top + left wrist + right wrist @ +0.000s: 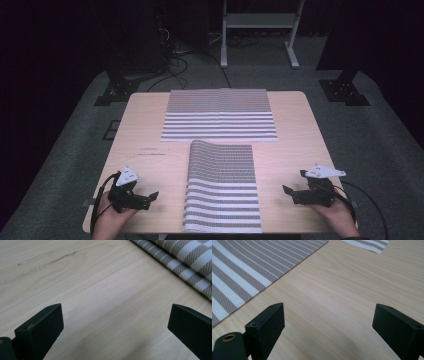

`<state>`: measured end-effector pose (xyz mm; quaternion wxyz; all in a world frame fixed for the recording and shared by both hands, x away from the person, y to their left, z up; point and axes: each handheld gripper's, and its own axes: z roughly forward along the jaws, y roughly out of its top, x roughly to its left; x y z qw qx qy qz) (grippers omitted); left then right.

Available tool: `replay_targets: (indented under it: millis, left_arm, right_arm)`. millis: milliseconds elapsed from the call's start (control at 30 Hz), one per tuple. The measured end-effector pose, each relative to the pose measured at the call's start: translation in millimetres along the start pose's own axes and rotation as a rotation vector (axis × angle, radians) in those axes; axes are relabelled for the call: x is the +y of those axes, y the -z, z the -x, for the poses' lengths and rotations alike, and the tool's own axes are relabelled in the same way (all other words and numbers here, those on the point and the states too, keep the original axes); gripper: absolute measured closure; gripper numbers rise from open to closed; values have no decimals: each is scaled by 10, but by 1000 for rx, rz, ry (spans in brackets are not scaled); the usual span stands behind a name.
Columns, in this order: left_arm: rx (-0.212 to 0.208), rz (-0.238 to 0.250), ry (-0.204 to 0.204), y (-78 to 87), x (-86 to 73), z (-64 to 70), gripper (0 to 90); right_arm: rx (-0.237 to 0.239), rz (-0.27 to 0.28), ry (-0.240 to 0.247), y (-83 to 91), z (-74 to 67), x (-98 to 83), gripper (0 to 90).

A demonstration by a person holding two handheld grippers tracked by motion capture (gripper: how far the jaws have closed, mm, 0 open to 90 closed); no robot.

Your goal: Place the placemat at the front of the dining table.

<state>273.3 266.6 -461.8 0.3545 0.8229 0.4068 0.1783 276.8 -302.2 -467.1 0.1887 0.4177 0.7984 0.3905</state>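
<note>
On the table [145, 125] lie two striped cloths: the far cloth [219, 115] runs crosswise, while the near folded cloth [222, 187] (nearest both grippers) runs lengthwise toward the person, between the hands. The left gripper [150, 196] and right gripper [289, 191] flank it, jaws apart, holding nothing.

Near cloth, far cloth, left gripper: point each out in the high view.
Near cloth [222, 192], high view, middle of its striped top.
Far cloth [219, 115], high view, centre of the flat cloth.
Left gripper [150, 197], high view, between its open jaws.
</note>
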Motion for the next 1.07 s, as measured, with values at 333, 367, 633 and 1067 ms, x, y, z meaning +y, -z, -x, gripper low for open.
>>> replay_targets:
  millis: [333,367,633,1067]
  left_arm:
    - [-35,-52,-39,-89,-68,7,0]
    - [-38,-58,-46,-105,-73,11,0]
    - [-49,-52,-63,-157,-121,-1,0]
    - [-72,-19,-80,-164,-152,-8,0]
  right_arm:
    - [-21,-52,16,37,39,-163,94]
    - [-23,-57,17,35,50,-173,94]
    - [-10,-97,13,-23,81,-227,93]
    - [-8,-82,14,-19,101,-248,94]
